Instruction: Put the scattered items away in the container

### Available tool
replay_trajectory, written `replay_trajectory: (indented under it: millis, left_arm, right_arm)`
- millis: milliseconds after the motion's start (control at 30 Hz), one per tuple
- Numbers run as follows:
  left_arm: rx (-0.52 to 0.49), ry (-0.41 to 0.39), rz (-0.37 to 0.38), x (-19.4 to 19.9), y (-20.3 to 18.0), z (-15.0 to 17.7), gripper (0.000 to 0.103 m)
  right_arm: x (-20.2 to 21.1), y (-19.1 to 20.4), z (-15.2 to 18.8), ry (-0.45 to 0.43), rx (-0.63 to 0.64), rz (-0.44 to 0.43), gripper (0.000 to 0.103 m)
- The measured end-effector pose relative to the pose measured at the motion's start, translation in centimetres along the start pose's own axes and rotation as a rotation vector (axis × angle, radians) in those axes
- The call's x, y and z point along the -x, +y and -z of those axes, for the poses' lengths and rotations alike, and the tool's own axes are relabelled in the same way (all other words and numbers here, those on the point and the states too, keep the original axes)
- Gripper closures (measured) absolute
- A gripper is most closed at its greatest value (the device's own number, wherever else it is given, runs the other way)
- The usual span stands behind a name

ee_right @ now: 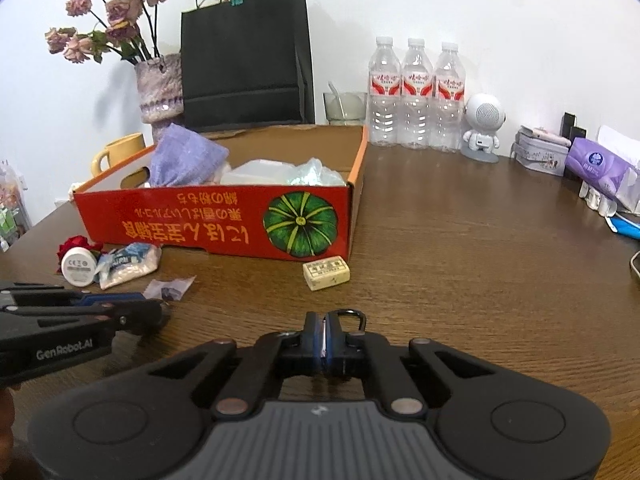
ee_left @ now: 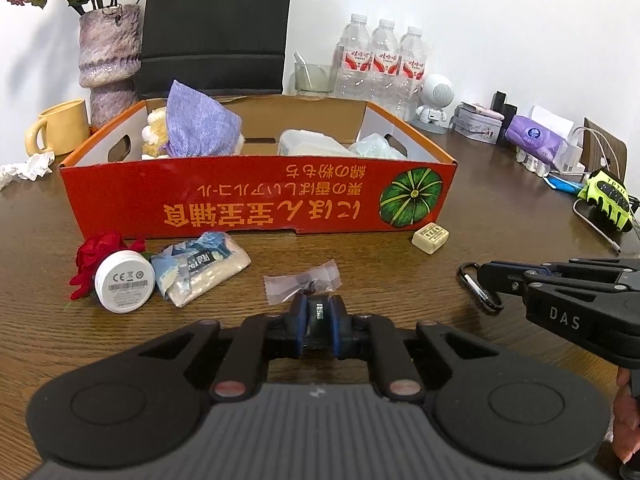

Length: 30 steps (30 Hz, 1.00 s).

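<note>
The red cardboard box [ee_left: 256,200] stands open on the wooden table, holding a purple cloth [ee_left: 200,124], a clear plastic tub and a bag. In front of it lie a red fabric rose [ee_left: 96,252], a white round device [ee_left: 125,281], a blue-and-white packet [ee_left: 202,266], a clear candy wrapper [ee_left: 302,285] and a small cream block [ee_left: 430,237]. My left gripper [ee_left: 319,316] is shut on the near end of the candy wrapper. My right gripper [ee_right: 326,334] is shut on a black carabiner [ee_right: 354,317], which also shows in the left wrist view [ee_left: 480,286].
Behind the box stand a vase of dried flowers [ee_right: 160,88], a black paper bag [ee_right: 244,60], a yellow mug [ee_left: 60,128], a glass, three water bottles [ee_right: 416,96] and a white robot figure [ee_right: 482,128]. Tins, a tissue pack [ee_right: 600,168] and a yellow-green glove [ee_left: 606,198] sit right. Crumpled tissue [ee_left: 26,170] lies left.
</note>
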<state>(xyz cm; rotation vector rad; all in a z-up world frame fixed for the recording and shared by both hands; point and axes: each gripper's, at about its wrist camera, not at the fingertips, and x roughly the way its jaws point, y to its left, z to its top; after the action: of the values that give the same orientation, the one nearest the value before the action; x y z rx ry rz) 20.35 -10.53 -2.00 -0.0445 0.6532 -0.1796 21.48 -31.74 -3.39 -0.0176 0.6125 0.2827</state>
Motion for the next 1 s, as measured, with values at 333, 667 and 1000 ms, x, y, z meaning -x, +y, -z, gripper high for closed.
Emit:
replay_trajectory:
  millis: [333, 667, 1000]
  left_arm:
    - [0.007, -0.004, 0.014, 0.2, 0.2, 0.0, 0.091]
    - [0.015, 0.005, 0.02, -0.2, 0.3, 0.3, 0.091]
    - [0.022, -0.029, 0.045, 1.1, 0.5, -0.2, 0.091]
  right_arm:
    - [-0.5, -0.4, -0.3, 0.02, -0.029, -0.015, 0.076]
    - [-1.3, 0.5, 0.1, 0.054, 0.032, -0.002, 0.1]
    - [1.2, 0.7, -0.9, -0.049, 0.001, -0.029, 0.1]
